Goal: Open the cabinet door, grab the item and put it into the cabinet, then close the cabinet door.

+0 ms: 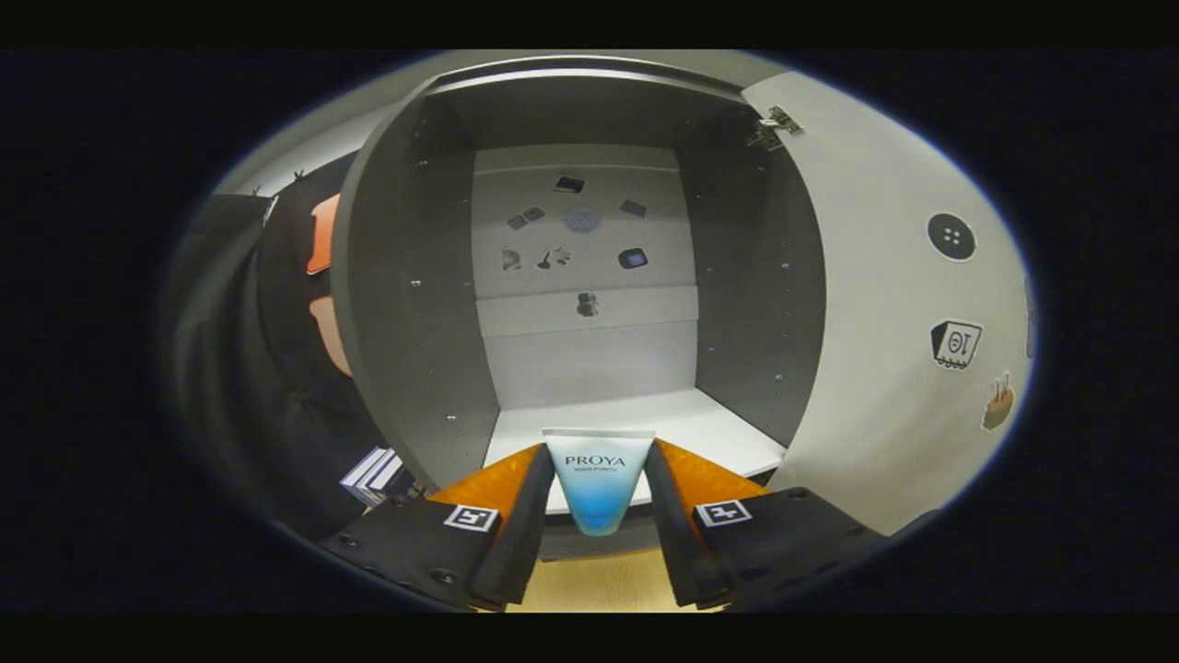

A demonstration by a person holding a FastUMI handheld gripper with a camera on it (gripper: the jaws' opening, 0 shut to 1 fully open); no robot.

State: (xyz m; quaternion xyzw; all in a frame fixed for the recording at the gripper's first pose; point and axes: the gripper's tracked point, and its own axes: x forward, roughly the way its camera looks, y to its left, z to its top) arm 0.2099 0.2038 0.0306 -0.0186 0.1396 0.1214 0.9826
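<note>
A white-and-blue tube (597,479) stands between my two fingers, and my gripper (597,460) is shut on it, both fingers pressing its sides. The tube hangs in the air at the front edge of the open cabinet's white shelf (700,425). The cabinet (405,304) has dark grey side walls and a pale back panel with several small stickers. Its door (884,304) is swung wide open to the right of the fingers, hinge (776,124) showing at the top.
The door's inner face carries a few stickers. Black cloth hangs left of the cabinet, with a stack of books (376,474) low beside it. A wooden surface (599,585) lies below the fingers.
</note>
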